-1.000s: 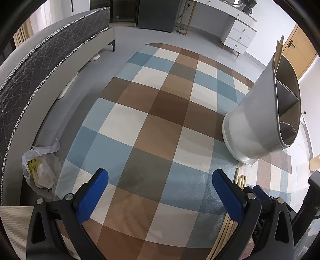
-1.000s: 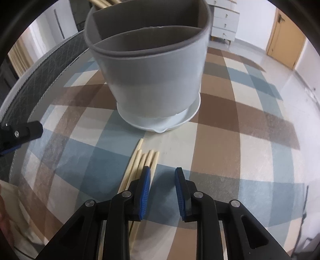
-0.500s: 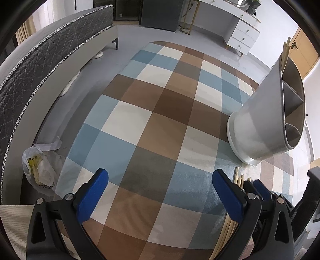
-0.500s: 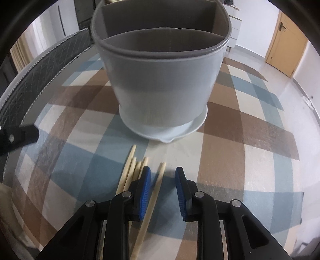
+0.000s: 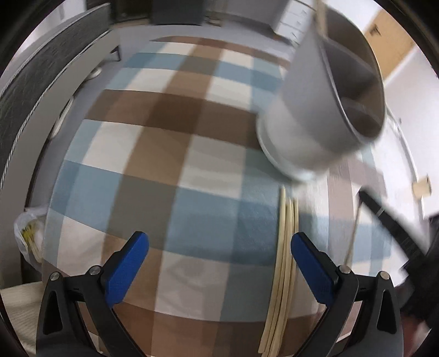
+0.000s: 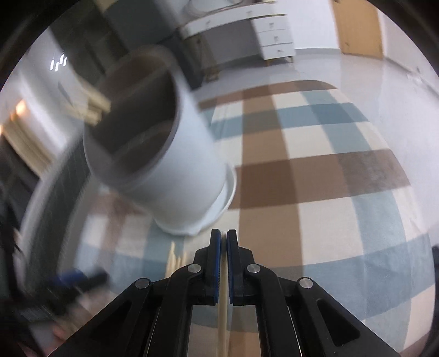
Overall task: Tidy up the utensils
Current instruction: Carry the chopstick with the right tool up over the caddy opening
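- Tongs nearest first: the right tongs [image 6: 223,239] are clenched on a single pale chopstick [image 6: 222,315], which runs as a thin sliver between the two blue pads and back down under the black arms.
- The left tongs [image 5: 219,247] stand released, blue pads far apart, with nothing pressed between them; they point steeply down at the checked rug [image 5: 164,142].
- Just inside the right-hand pad of the left tongs lies a bundle of chopsticks [image 5: 285,247], side by side on a blue square of the rug, running away toward the holder.
- Off to the right in the left wrist view, one more pale stick hangs at a slant beside a dark blurred arm; I take it for the stick in the right tongs, but the blur is too heavy to be sure.
- Beyond the loose bundle stands the grey utensil holder [image 5: 310,118], round, on a white saucer-like base that rests on the rug, its inside split by dividers into compartments.
- From the right wrist view the same holder sits left of centre, and a few pale sticks [image 6: 93,107] poke out of its far compartment.
- Left of the rug runs a dark quilted bed edge [image 5: 35,90], and a white plastic bag [image 5: 27,236] lies on the floor by it.
- Farthest off, a white chest of drawers [image 6: 274,35] and a wooden door [image 6: 356,24] against the wall.
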The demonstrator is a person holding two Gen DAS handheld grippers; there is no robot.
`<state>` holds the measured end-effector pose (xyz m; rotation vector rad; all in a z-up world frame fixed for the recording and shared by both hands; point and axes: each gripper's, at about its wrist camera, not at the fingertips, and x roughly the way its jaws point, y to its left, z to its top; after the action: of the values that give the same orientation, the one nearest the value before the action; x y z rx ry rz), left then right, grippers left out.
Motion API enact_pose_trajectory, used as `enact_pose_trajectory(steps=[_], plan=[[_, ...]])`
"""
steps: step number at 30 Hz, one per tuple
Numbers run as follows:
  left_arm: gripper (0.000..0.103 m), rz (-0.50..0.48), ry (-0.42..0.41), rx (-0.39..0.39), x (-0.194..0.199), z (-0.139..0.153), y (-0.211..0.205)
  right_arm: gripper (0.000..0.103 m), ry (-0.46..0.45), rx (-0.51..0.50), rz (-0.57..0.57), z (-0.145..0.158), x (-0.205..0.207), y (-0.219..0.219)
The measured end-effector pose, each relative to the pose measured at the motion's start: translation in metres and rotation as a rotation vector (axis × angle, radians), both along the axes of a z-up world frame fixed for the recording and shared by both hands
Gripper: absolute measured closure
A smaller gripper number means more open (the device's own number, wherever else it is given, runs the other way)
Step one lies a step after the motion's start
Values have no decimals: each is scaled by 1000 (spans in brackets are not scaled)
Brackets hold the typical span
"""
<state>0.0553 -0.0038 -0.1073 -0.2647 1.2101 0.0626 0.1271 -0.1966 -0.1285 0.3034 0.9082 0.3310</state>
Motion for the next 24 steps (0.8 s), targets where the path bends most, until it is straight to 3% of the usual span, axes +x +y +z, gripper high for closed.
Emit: enact_pose_trajectory(steps=[9,14,24], plan=[[5,-73,42,97,-8,-16,-28,99,-51,159,-54,27,-2,-27],[5,-58,72,159,-7,-23,-32,99,-69,197,-74,34,-5,-39],[5,-61,109,163,-7,-31,-38,99,-97,198,-78,43,-11,-44]])
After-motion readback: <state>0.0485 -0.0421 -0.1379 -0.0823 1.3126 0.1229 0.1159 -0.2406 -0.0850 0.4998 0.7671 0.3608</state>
